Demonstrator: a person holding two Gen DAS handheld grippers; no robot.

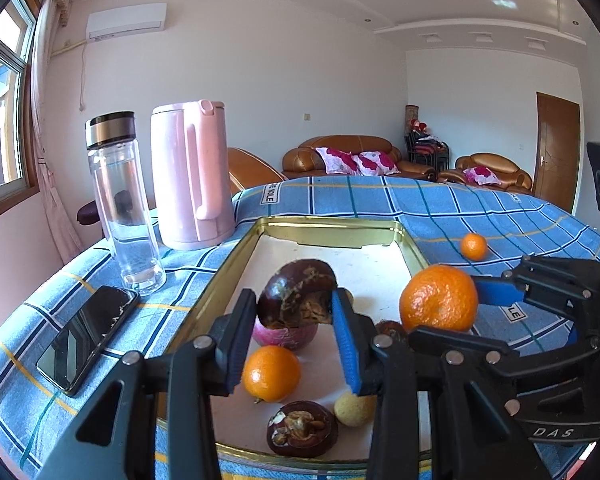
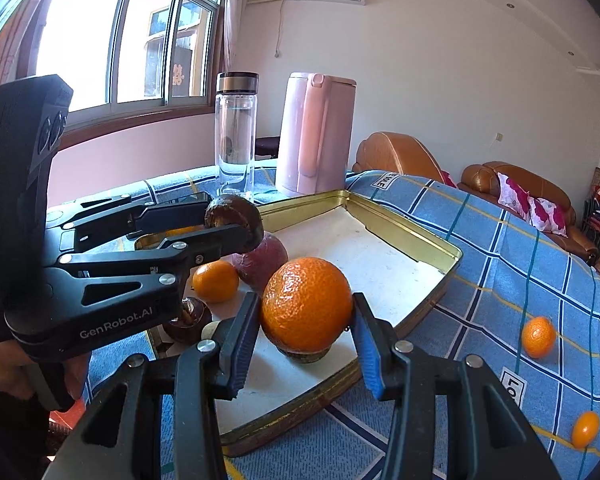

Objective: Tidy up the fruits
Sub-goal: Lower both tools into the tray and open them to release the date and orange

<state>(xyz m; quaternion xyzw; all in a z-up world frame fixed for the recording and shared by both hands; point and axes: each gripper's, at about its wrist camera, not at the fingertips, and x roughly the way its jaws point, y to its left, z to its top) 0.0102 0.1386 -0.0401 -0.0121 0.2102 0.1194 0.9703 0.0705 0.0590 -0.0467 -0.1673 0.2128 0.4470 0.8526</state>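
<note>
While both my grippers hang over the gold tray (image 1: pixel 236 256), the left gripper (image 1: pixel 296 316) has its jaws clamped on a dark brown mangosteen (image 1: pixel 296 288), glossy and scarred, above a purple fruit (image 1: pixel 284 336). My right gripper (image 2: pixel 306 320) holds a dimpled large orange (image 2: pixel 306 304) over the tray's near edge. Small orange (image 1: pixel 271 373), a second mangosteen (image 1: pixel 302 428) and a pale longan (image 1: pixel 354 408) crowd the tray floor. Behind its far-left corner stand a glass bottle (image 1: pixel 120 200) and pink kettle (image 1: pixel 190 172); a phone (image 1: pixel 86 336) lies beside it on the surface.

Glossy brass-coloured metal tray (image 1: pixel 220 280)
</note>
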